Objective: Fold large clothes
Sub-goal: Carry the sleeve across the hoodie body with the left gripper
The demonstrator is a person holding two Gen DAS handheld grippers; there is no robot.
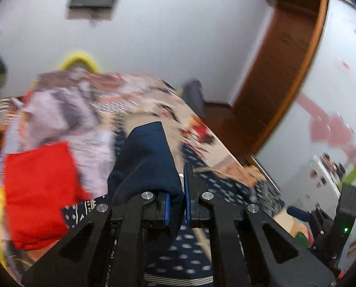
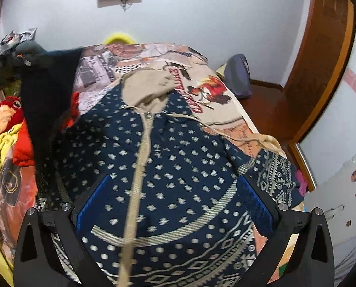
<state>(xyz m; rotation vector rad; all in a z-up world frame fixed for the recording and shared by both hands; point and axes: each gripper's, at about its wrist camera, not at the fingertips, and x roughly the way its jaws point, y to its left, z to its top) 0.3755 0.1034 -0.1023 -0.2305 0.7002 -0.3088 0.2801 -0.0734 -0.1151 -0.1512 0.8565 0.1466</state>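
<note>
A navy hoodie (image 2: 178,148) with pale dots, a beige hood (image 2: 146,88) and a beige zip lies spread face up on the bed. My right gripper (image 2: 175,203) hovers open just above its chest, the blue pads wide apart on either side of the zip with nothing between them. In the left wrist view my left gripper (image 1: 178,191) is shut on a fold of plain navy fabric (image 1: 149,157), which bulges out over the left finger. The right wrist view shows that left gripper (image 2: 27,62) raised at the far left, with the dark fabric (image 2: 46,100) hanging from it down to the hoodie's side.
The bed's printed cover (image 2: 213,91) shows beyond the hoodie. A red plush toy (image 2: 3,117), red cloth (image 1: 41,191) and a yellow garment (image 2: 0,162) are piled at the left. A grey bag (image 2: 239,76) sits by the far right edge, near a wooden door frame (image 2: 321,71).
</note>
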